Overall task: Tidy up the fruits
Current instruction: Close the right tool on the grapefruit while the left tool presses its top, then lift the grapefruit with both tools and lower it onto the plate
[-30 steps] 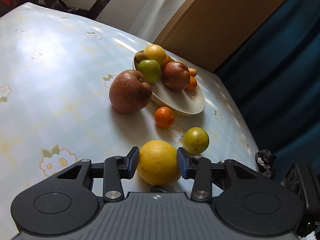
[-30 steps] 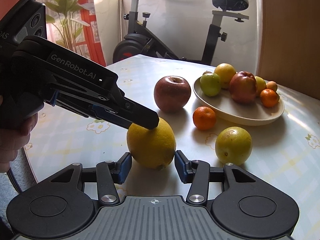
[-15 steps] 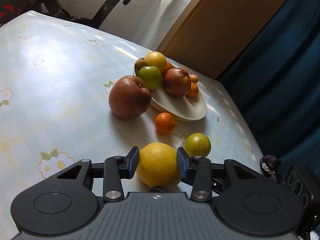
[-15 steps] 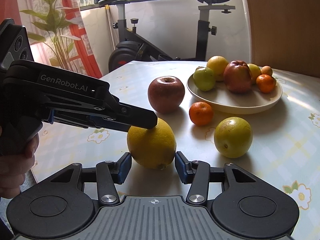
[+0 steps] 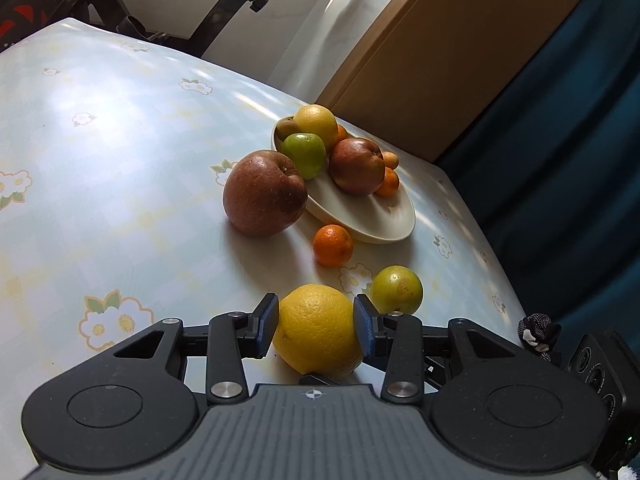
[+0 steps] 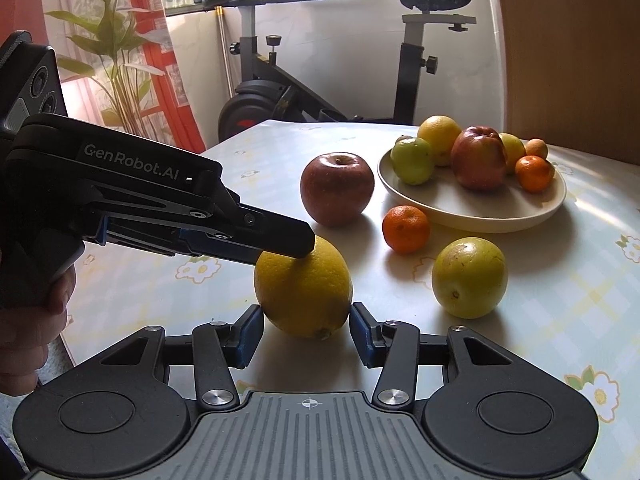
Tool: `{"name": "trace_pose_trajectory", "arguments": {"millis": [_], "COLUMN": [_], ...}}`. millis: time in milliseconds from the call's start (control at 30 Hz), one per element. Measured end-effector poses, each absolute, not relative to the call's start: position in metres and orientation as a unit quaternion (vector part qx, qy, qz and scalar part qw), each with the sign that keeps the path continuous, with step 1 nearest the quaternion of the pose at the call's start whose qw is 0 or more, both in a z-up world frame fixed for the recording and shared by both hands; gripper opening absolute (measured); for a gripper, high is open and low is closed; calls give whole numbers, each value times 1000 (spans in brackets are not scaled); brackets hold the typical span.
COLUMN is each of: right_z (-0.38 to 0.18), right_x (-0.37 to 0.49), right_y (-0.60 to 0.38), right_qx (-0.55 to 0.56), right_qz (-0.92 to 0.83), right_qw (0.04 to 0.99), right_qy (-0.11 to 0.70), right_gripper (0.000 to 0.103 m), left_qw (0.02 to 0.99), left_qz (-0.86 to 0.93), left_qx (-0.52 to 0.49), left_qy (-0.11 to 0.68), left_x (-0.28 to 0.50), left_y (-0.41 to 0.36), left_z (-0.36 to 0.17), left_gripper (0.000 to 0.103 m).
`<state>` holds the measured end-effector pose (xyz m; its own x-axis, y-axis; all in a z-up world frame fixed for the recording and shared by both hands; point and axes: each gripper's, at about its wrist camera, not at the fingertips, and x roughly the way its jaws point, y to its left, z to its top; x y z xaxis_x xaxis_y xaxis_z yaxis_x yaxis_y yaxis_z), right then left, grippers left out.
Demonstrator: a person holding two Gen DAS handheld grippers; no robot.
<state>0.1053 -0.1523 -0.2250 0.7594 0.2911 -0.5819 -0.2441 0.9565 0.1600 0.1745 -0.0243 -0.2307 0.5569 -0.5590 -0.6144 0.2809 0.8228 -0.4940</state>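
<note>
My left gripper (image 5: pixel 316 326) is shut on a big yellow lemon (image 5: pixel 318 334), which also shows in the right wrist view (image 6: pixel 304 288); the gripper's body (image 6: pixel 160 208) reaches in from the left there. My right gripper (image 6: pixel 306 334) is open, its pads on either side of the lemon with small gaps. On the table lie a large red apple (image 5: pixel 264 194), a tangerine (image 5: pixel 333 245) and a yellow-green fruit (image 5: pixel 396 290). A cream plate (image 5: pixel 384 220) behind holds several fruits.
The flowered tablecloth (image 5: pixel 100 140) runs left and toward me. An exercise bike (image 6: pixel 320 80) and a plant (image 6: pixel 116 52) stand beyond the far table edge. A wooden panel (image 5: pixel 420 60) and a dark blue curtain (image 5: pixel 560 140) stand to the right.
The left gripper keeps its hold on the lemon. Both cameras have tilted up slightly, so more of the room shows; the fruits on the table have not moved.
</note>
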Motion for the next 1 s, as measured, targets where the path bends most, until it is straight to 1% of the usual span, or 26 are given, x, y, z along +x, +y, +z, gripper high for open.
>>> {"name": "trace_pose_trajectory", "arguments": {"millis": [167, 267, 733, 867, 1000], "right_z": [-226, -226, -226, -221, -209], "right_x": [105, 105, 108, 102, 98], "right_y": [-153, -153, -149, -155, -168], "right_qx": [37, 35, 38, 53, 64], "right_qz": [142, 139, 141, 135, 129], "right_qw": [938, 939, 938, 944, 952], "right_qy": [313, 312, 315, 296, 269], "right_gripper": [44, 47, 46, 46, 46], "left_qw": [864, 863, 858, 856, 858], "left_qz": [-242, -243, -246, -251, -267], "left_qx": [-182, -184, -190, -196, -189], "left_qy": [402, 402, 409, 406, 396], "left_x": [175, 176, 178, 180, 185], "left_y": [-22, -21, -19, -21, -31], "left_z": [-232, -232, -232, -226, -209], "left_gripper": [44, 44, 44, 44, 44]}}
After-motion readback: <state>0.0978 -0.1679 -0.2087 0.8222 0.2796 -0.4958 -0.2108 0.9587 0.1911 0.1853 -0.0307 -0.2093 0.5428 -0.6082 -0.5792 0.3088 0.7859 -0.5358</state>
